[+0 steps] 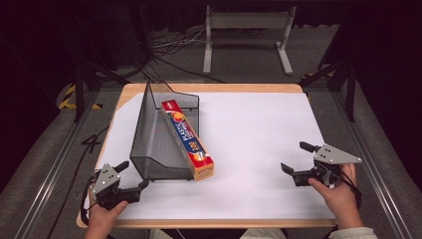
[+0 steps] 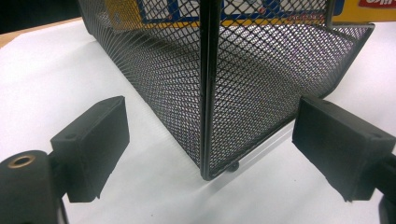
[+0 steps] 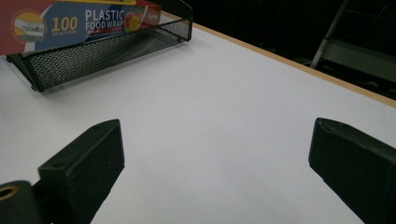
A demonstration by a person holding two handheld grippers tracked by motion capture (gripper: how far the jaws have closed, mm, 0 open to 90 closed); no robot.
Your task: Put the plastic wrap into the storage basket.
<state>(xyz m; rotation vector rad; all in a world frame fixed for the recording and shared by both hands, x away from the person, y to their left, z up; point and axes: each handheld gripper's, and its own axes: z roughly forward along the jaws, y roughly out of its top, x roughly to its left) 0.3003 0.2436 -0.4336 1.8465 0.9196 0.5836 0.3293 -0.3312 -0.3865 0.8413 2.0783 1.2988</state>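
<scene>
While both hands rest at the near edge of the white-covered wooden table [image 1: 259, 129], the black wire-mesh basket [image 1: 154, 134] stands left of centre, a long red-and-blue plastic food wrap box [image 1: 189, 140] lying along its right side. Left claw [image 1: 133, 175]: jaws wide, just before the basket's near corner. Right claw [image 1: 294, 157]: jaws wide, over bare table.
</scene>
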